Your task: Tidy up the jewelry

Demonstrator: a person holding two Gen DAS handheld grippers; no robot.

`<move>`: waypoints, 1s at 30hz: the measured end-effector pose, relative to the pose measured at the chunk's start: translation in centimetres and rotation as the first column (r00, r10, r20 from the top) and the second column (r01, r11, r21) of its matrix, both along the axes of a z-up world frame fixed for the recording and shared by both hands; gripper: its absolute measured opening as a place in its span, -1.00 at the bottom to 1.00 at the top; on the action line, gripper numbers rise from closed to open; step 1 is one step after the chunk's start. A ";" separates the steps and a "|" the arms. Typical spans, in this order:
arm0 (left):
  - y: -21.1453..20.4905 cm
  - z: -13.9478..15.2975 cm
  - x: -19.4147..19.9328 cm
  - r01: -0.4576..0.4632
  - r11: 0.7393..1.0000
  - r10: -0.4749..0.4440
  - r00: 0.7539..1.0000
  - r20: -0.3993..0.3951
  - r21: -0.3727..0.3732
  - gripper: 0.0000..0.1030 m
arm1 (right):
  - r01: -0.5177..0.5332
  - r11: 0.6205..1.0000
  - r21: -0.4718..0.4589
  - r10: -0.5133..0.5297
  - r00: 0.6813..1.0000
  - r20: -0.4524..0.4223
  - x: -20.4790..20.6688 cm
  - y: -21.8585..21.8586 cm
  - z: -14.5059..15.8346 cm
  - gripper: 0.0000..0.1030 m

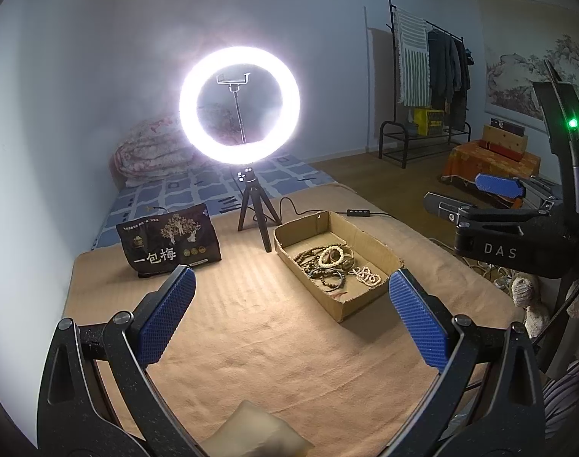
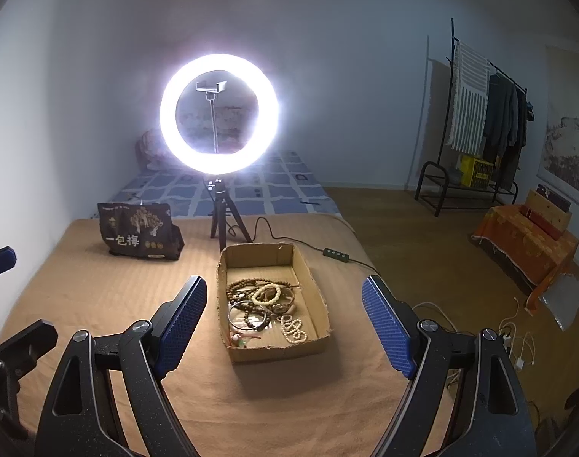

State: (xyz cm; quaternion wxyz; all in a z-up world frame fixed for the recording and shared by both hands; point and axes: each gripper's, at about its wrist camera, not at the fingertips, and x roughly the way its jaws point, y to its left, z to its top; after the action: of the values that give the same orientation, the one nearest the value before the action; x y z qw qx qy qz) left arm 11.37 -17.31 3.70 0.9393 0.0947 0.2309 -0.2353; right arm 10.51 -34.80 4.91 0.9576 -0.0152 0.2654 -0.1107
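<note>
An open cardboard box (image 1: 369,297) (image 2: 316,301) lies on the tan cloth and holds a pile of jewelry (image 1: 329,262) (image 2: 262,304): dark bead strings, cream bead bracelets, a thin bangle. My left gripper (image 1: 291,282) is open and empty, hovering above the cloth, left of and nearer than the box. My right gripper (image 2: 285,293) is open and empty, with the box between its fingers further ahead. The right gripper also shows at the right edge of the left wrist view (image 1: 476,194). One blue pad of the left gripper shows at the left edge of the right wrist view.
A lit ring light on a small tripod (image 1: 240,104) (image 2: 219,114) stands behind the box, its cable and switch (image 2: 335,254) running right. A dark snack bag (image 1: 167,240) (image 2: 139,236) stands at the back left. A pale cushion (image 1: 251,434) lies near me.
</note>
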 end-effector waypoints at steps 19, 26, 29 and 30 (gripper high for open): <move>0.0 0.0 0.0 0.000 1.000 0.000 1.000 0.002 -0.001 1.00 | -0.010 1.000 -0.011 0.010 1.000 -0.017 0.3 0.4 -0.3 0.62; 0.1 0.0 0.0 -0.003 1.000 0.003 1.000 0.002 0.001 1.00 | -0.012 1.000 -0.013 0.012 1.000 -0.020 0.3 0.3 -0.3 0.62; 0.1 0.0 0.0 -0.002 1.000 0.002 1.000 0.000 -0.002 1.00 | -0.011 1.000 -0.014 0.011 1.000 -0.021 0.4 0.4 -0.4 0.62; 0.1 0.0 0.0 -0.002 1.000 0.002 1.000 0.001 -0.001 1.00 | -0.011 1.000 -0.013 0.011 1.000 -0.021 0.4 0.3 -0.4 0.62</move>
State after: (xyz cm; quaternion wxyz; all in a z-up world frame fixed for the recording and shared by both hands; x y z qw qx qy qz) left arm 11.39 -17.24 3.65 0.9396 0.0942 0.2305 -0.2347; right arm 10.90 -34.47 4.50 0.9553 -0.0242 0.2747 -0.1069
